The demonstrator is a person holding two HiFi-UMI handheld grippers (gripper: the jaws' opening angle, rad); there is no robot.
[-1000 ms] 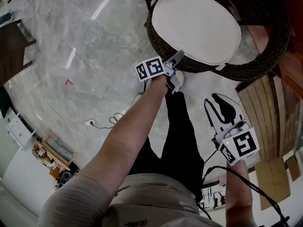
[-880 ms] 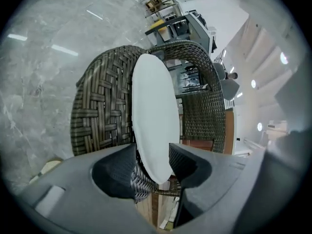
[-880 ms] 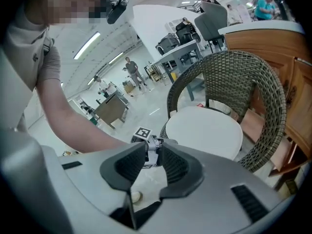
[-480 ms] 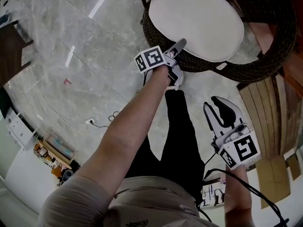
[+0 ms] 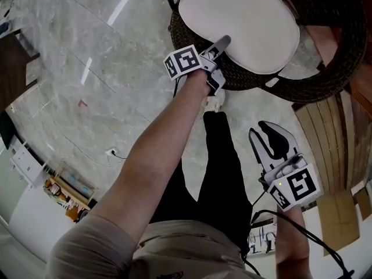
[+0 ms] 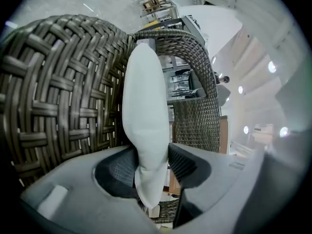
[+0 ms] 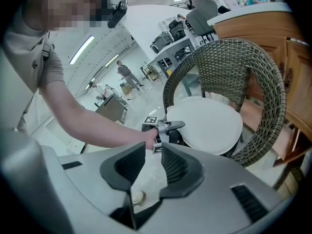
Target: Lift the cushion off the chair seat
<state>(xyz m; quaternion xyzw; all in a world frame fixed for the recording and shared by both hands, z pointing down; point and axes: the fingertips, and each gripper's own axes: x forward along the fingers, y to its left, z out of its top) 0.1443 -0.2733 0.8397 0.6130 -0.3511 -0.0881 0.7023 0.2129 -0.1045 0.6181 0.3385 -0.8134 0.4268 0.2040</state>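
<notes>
White cushion [image 5: 241, 25] is lying on the wicker chair [image 5: 325, 57] seat at 12 o'clock, left tongs [image 5: 222, 42] clamping its near edge, right tongs [image 5: 273, 138] hanging apart and empty at 4 o'clock.

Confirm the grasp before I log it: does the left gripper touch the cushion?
Touching. In the left gripper view, the left gripper has both jaws pressed against the cushion edge.
</notes>
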